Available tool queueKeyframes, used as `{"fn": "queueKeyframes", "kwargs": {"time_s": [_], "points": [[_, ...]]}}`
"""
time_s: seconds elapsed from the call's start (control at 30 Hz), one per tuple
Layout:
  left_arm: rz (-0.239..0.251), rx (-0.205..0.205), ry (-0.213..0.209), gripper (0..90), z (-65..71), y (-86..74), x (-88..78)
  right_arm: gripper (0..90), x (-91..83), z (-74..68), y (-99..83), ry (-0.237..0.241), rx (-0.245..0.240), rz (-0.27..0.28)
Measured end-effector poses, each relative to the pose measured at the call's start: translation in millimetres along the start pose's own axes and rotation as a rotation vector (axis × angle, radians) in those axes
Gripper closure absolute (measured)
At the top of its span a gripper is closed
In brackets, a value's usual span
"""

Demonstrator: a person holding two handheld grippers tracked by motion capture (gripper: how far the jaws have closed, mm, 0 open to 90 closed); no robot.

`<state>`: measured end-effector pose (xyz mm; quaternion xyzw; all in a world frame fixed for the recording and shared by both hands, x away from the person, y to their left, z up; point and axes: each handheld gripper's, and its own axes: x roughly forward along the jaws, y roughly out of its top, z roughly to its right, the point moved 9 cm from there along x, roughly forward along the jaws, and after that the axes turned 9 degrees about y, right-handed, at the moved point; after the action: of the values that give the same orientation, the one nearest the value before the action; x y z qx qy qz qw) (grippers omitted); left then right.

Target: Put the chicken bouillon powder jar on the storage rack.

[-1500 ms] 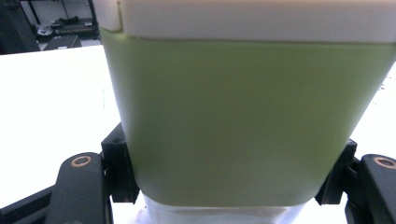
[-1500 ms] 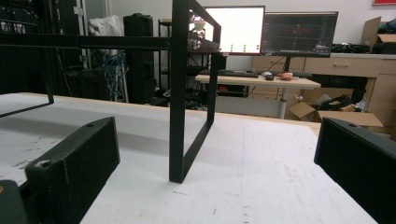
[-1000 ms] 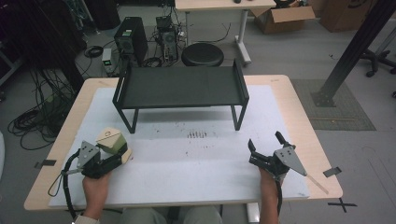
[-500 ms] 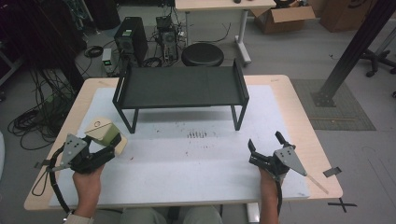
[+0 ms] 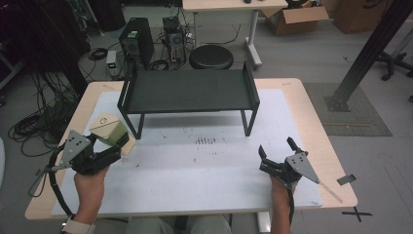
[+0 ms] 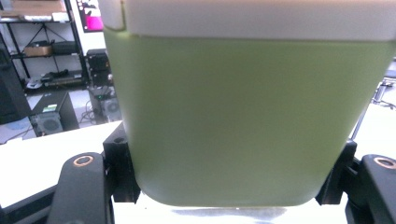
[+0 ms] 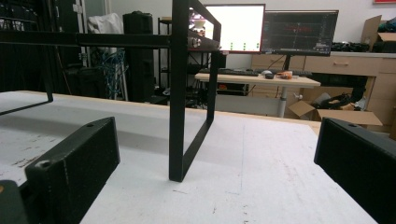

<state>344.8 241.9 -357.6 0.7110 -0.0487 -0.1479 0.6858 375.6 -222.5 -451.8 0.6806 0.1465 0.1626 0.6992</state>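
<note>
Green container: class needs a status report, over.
Left gripper shut on green container, near table's left edge. Right gripper open, empty. Black shelf stands behind, nothing between.

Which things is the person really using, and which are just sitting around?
In use:
- green container with a cream lid, clamped in the left gripper
- black shelf rack, probably
- right gripper, open, nothing in it

Just around:
- round stool
- computer towers
- cardboard box

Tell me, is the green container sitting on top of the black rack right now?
No. The green container is held in the left gripper near the table's left edge, in front of the black rack, whose top is bare.
</note>
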Motion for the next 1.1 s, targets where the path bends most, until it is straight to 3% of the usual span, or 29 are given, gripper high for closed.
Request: {"fn": "queueKeyframes", "kwargs": {"time_s": [0.53,1.1], "points": [[0.027,0.020,-0.048,29.6,23.3,45.9,18.9,0.0,0.2,0.0,-0.3,0.001,0.003,-0.003],[0.035,0.017,-0.092,29.6,46.4,70.9,48.8,0.0,0.2,0.0,-0.4,0.001,0.005,-0.004]]}}
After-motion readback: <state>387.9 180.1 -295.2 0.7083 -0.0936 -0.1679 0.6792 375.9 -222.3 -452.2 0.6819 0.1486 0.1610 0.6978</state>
